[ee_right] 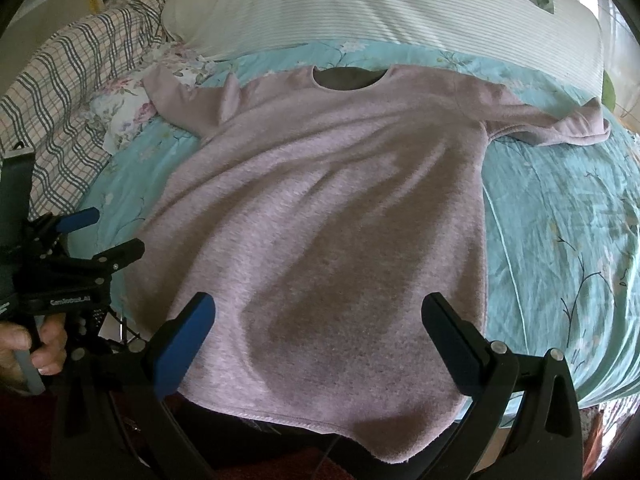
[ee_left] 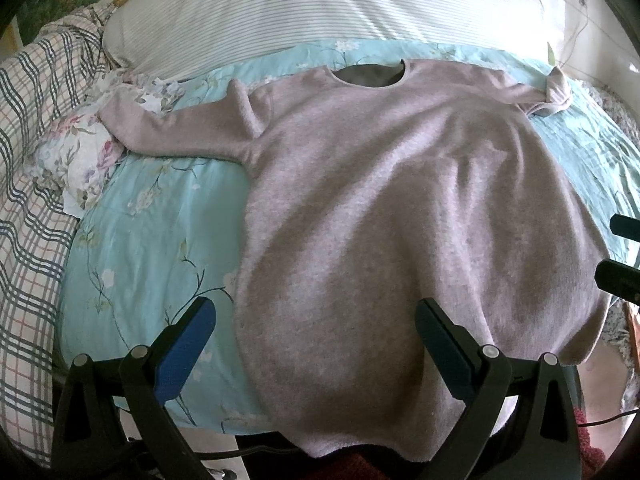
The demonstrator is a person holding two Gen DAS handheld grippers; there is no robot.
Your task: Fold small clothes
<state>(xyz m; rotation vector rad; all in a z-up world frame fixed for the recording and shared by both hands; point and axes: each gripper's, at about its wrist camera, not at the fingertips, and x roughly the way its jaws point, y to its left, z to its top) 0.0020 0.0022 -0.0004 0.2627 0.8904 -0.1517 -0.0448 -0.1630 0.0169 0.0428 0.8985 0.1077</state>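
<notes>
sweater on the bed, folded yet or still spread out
Spread out. The sweater lies flat on the blue floral bedspread, neckline away, both sleeves out sideways; only the right cuff is crumpled.

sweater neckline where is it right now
The neckline sits at the sweater's far end in both views, nearest the striped pillow.

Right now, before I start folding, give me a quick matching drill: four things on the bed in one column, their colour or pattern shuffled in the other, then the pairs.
Things:
1. sweater
2. bedspread
3. pillow
4. blanket

Looks:
A. white with fine stripes
B. plaid check
C. plain pinkish-mauve, spread flat with sleeves out
D. light blue with flowering branches

Pairs: 1-C, 2-D, 3-A, 4-B

Both tools, left and right, hover open above the sweater's hem, holding nothing.
</notes>
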